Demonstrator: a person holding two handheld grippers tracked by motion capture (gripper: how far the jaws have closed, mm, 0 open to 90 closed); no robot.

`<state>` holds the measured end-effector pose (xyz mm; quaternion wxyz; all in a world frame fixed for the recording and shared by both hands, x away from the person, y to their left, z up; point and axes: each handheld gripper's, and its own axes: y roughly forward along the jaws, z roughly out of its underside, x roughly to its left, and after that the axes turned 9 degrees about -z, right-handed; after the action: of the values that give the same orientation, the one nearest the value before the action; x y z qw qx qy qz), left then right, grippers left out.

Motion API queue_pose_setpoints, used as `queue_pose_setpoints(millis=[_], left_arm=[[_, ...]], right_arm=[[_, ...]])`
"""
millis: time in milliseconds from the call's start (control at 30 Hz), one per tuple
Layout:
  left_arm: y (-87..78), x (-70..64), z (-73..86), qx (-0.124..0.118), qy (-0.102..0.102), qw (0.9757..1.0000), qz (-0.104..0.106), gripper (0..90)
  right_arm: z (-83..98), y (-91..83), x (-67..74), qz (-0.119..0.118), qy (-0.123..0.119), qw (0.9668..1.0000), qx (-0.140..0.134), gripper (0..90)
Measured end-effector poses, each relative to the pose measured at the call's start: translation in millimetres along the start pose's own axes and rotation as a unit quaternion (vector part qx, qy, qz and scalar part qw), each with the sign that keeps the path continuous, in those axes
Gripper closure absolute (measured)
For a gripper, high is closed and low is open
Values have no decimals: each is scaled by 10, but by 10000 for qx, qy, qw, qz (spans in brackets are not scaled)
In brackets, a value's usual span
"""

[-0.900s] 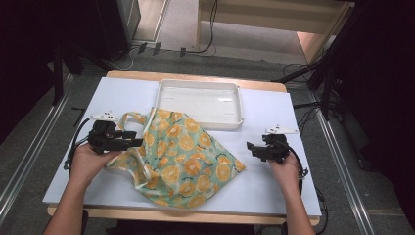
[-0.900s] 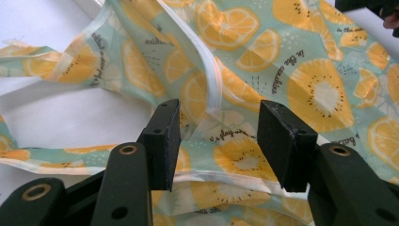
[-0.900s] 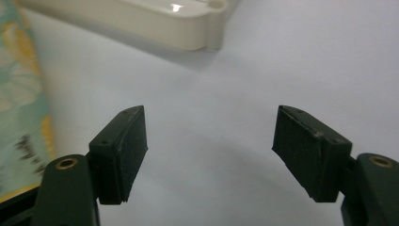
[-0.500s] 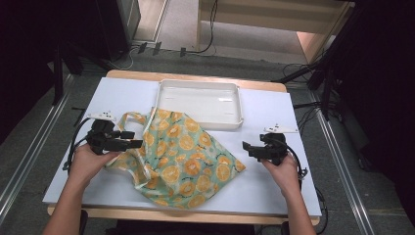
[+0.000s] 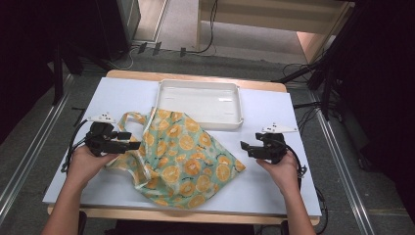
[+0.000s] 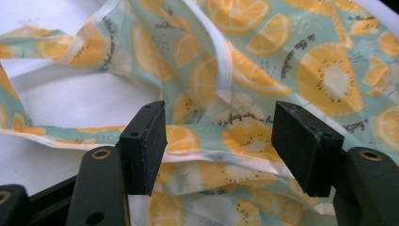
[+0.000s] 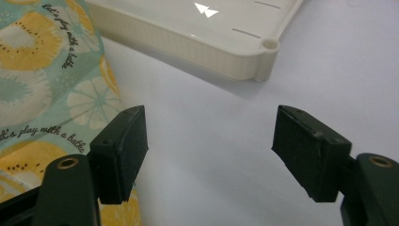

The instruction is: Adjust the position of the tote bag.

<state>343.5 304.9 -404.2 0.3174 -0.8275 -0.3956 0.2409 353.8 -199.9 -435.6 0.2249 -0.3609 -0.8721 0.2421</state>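
fabric bag point(image 5: 183, 156) with an orange and kiwi slice print on mint green, lying crumpled and flat-ish on the white table point(image 5: 274, 186), roughly centre and a bit toward the left. its handles point(image 5: 132, 120) loop out at the upper left corner, and little script lettering shows on the cloth in the right gripper view. the far edge of the bag touches or slightly overlaps the front rim of the white tray point(image 5: 200, 100), which sits at the back of the table.

left gripper point(image 5: 128, 143) is right at the bag's left edge, jaws spread fairly wide with a folded hem point(image 6: 221, 157) lying between them, pads not pressing on it. right gripper point(image 5: 245, 147) sits just off the bag's right corner, jaws wide apart over bare table, nothing in them.

plenty of open white surface right of the bag and along the front edge, some on the far left too.
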Motion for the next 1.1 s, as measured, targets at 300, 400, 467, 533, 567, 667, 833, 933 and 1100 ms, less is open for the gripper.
queue_pose_setpoints(millis=[300, 400, 467, 533, 567, 667, 833, 933, 1100], left_arm=[[9, -42, -37, 13, 93, 9999, 91, 330], [25, -49, -57, 30, 103, 9999, 113, 315], [27, -55, -70, 34, 104, 9999, 116, 312], [25, -61, -82, 36, 107, 9999, 131, 308], [19, -70, -106, 23, 115, 9998, 139, 308], [7, -106, -175, 7, 190, 9997, 144, 306], [42, -94, -249, -40, 64, 9997, 218, 296], [115, -55, -299, -85, -69, 9997, 219, 298], [200, -9, -305, -49, -179, 9998, 85, 316]], right_arm=[[-21, -58, 34, -14, -26, 9999, -105, 402], [-5, -52, 35, 1, -34, 10000, -26, 406], [4, -49, 37, 9, -28, 10000, -6, 406], [15, -50, 40, 35, -68, 10000, 33, 404], [19, -50, 42, 46, -62, 10000, 31, 403], [34, -47, 42, 72, -58, 9999, 56, 396], [51, -51, 56, 131, -67, 9998, 102, 392], [56, -53, 63, 158, -99, 9998, 110, 392], [62, -42, 77, 186, -151, 9996, 146, 390]])
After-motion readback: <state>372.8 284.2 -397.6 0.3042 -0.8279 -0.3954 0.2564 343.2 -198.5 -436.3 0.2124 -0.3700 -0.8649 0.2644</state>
